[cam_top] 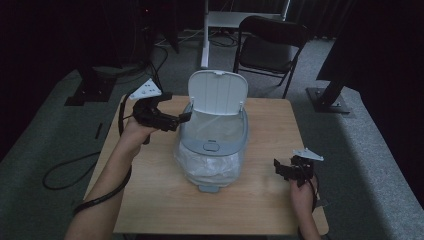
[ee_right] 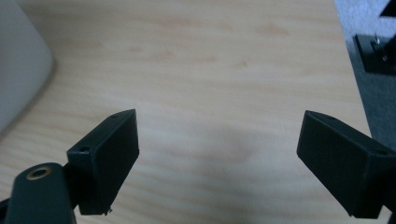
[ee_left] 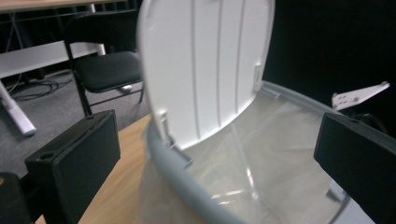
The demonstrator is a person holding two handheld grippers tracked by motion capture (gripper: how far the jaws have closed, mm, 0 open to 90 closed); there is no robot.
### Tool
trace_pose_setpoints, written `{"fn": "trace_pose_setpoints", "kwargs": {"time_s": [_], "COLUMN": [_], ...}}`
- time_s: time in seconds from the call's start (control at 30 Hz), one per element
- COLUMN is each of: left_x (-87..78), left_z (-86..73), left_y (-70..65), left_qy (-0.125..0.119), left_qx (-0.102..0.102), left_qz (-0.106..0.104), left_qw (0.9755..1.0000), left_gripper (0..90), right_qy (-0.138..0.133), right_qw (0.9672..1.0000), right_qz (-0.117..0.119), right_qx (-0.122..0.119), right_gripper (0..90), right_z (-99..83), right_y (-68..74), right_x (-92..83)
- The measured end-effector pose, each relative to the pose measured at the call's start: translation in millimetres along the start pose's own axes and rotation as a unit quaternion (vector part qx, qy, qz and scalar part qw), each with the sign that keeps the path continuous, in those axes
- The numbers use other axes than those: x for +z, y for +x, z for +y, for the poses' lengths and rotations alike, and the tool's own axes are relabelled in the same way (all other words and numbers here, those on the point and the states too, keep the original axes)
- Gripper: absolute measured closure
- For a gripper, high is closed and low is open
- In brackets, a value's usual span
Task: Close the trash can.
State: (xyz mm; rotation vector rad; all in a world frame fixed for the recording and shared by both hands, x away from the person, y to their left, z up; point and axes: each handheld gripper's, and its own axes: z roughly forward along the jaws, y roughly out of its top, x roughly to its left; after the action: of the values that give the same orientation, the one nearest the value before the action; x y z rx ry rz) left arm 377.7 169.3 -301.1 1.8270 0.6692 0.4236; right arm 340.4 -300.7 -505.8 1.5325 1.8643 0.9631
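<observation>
High view — bin (cam_top: 214,150) upright, lid (cam_top: 218,92) raised at far side.

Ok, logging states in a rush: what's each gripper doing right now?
Left gripper: open, holding nothing, fingers either side of the bin rim.
Right gripper: open, empty, over the table.

The high view is dim and grainy, its far background sinking into near black, while the wooden table (cam_top: 160,200) catches soft overhead light. In the left gripper view the white lid (ee_left: 205,65) glares brightly and the near black jaws blur. In the right gripper view, soft shadows fall on the tabletop and the jaws are out of focus
</observation>
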Motion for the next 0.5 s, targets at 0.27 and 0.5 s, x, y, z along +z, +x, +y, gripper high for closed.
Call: {"fn": "trace_pose_setpoints", "kwargs": {"time_s": [0.27, 0.5], "left_x": [-9.3, -16.6], "left_z": [-17.0, -32.2], "left_y": [8.2, 16.8], "left_qy": [0.013, 0.016], "left_qx": [-0.009, -0.019], "left_qz": [0.010, 0.025], "left_qw": [0.9998, 0.9994], "left_gripper": [1.3, 1.3], "right_qy": [-0.037, -0.071], "right_qw": [0.9990, 0.9969], "right_qz": [0.023, 0.034], "right_qx": [0.006, 0.006], "right_gripper": [12.2, 12.2], "right_z": [33.6, 64.6], "right_y": [3.8, 7.4], "right_x": [-11.1, -23.1]}}
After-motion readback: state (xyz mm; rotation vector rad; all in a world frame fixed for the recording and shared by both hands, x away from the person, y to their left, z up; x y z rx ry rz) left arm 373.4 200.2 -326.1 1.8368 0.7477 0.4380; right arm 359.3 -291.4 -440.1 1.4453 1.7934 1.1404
